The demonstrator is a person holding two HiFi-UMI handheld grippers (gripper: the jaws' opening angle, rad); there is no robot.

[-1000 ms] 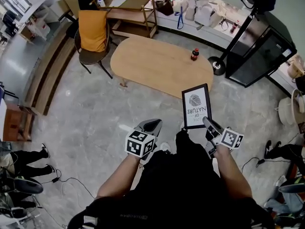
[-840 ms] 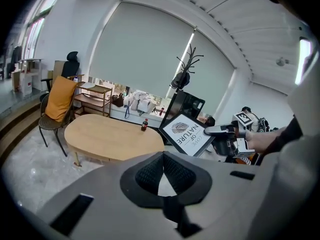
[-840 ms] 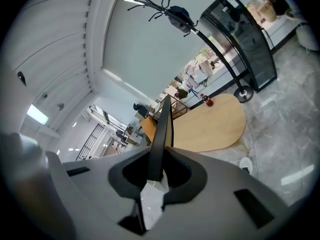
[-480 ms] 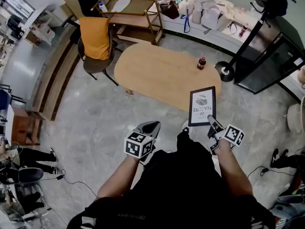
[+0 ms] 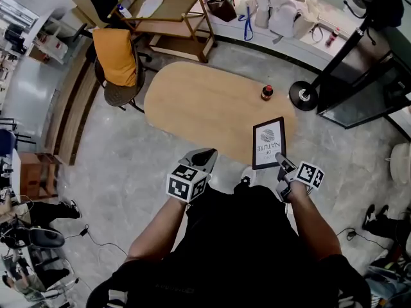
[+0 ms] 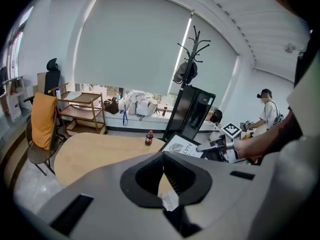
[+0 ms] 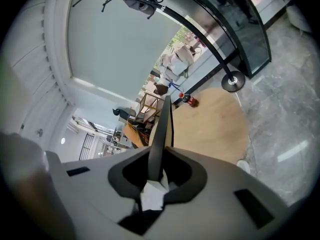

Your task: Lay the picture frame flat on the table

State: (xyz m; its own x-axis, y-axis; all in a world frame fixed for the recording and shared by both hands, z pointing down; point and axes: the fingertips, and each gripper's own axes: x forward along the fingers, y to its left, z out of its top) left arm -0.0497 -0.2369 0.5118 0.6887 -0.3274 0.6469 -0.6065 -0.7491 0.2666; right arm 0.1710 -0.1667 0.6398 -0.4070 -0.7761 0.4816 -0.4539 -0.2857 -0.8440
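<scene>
The black picture frame (image 5: 268, 142) with a white nature print hangs over the near right end of the oval wooden table (image 5: 199, 104). My right gripper (image 5: 281, 160) is shut on the frame's lower edge. In the right gripper view the frame (image 7: 162, 129) runs edge-on out from between the jaws of the right gripper (image 7: 159, 166). My left gripper (image 5: 200, 157) hangs near the table's front edge, shut, with nothing in it. The left gripper view has the left gripper (image 6: 163, 166) in front and shows the frame (image 6: 182, 146) held by the right gripper (image 6: 212, 145).
A dark bottle with a red cap (image 5: 266, 93) stands on the table behind the frame. A chair draped in orange cloth (image 5: 115, 59) and a wooden cart (image 5: 170, 18) are at the far left. A coat stand's base (image 5: 302, 95) and a black cabinet (image 5: 366, 88) flank the right. A person (image 6: 267, 111) stands at the right.
The right gripper has carried the frame forward from over the floor to over the table's near right end. The left gripper came along, still shut.
</scene>
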